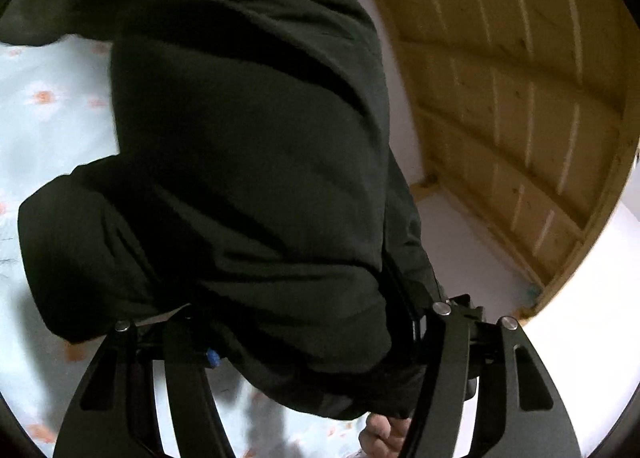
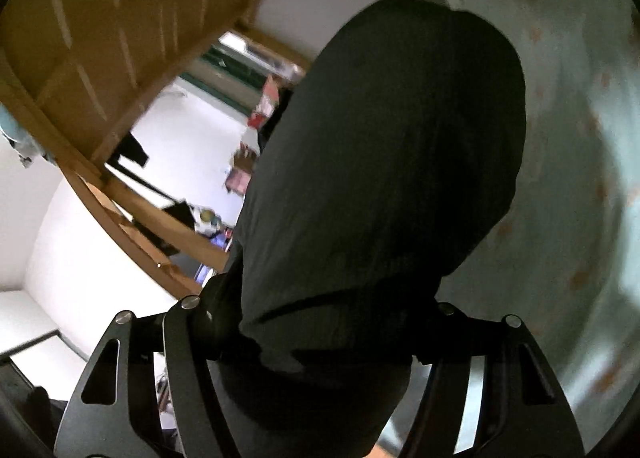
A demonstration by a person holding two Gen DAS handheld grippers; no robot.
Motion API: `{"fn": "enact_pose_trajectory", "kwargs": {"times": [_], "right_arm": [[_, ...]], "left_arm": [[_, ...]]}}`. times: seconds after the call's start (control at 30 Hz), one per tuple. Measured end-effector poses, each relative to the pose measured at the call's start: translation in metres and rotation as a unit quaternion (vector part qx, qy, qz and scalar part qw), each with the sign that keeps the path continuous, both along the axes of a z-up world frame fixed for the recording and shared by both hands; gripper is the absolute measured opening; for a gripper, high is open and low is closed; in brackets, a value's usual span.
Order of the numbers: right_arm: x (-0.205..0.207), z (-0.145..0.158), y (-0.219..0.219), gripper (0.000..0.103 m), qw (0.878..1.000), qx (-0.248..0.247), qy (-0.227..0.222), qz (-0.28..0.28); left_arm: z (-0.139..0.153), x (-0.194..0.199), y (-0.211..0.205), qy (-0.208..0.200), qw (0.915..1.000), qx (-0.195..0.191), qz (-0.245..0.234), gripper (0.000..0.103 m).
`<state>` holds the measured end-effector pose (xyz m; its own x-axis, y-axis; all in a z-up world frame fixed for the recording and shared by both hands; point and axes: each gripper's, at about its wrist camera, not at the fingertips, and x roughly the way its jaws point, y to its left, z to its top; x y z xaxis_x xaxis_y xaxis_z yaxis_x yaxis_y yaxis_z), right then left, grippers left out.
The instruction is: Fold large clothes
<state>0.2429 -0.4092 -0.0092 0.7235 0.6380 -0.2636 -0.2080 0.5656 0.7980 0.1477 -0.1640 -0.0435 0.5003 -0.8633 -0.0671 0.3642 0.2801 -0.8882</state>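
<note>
A large dark, near-black garment (image 1: 248, 162) fills the left wrist view, hanging from my left gripper (image 1: 304, 322) above a pale blue bed sheet. The cloth bunches over the jaws and hides the fingertips, and the gripper is shut on it. In the right wrist view the same dark garment (image 2: 380, 178) drapes over my right gripper (image 2: 320, 330), which is shut on a bunched fold of it. The fingertips are covered by cloth there too. Both views are blurred by motion.
A pale blue sheet with small orange flowers (image 1: 48, 106) covers the bed, also in the right wrist view (image 2: 568, 178). Wooden slats of an upper bunk (image 1: 520, 98) and a white wall (image 1: 480, 250) stand close by. A cluttered room shows beyond the wooden frame (image 2: 192, 146).
</note>
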Motion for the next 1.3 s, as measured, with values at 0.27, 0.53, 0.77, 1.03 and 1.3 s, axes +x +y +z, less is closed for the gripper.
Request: {"fn": "enact_pose_trajectory", "kwargs": {"times": [0.27,0.53,0.77,1.03,1.3], "right_arm": [[-0.047,0.058,-0.148,0.063,0.995,-0.041,-0.034,-0.089],[-0.095,0.000,-0.347,0.063,0.983,-0.022,0.068,-0.171],[-0.131,-0.123,-0.446,0.082,0.949,0.030,0.174,-0.262],[-0.146,-0.046,-0.408,0.099,0.894,-0.210,0.172,-0.357],[-0.118,-0.007,-0.339,0.099,0.860,-0.336,0.111,-0.368]], "left_arm": [[0.051,0.014,-0.173,-0.050,0.9961,-0.043,-0.059,0.062],[0.004,-0.029,-0.370,-0.008,0.9934,0.025,-0.112,0.062],[-0.051,-0.054,-0.476,0.013,0.9719,0.154,-0.177,0.075],[-0.015,-0.080,-0.435,0.053,0.9592,0.183,-0.209,0.090],[0.148,-0.108,-0.413,-0.272,0.9258,0.231,-0.125,0.097]]}}
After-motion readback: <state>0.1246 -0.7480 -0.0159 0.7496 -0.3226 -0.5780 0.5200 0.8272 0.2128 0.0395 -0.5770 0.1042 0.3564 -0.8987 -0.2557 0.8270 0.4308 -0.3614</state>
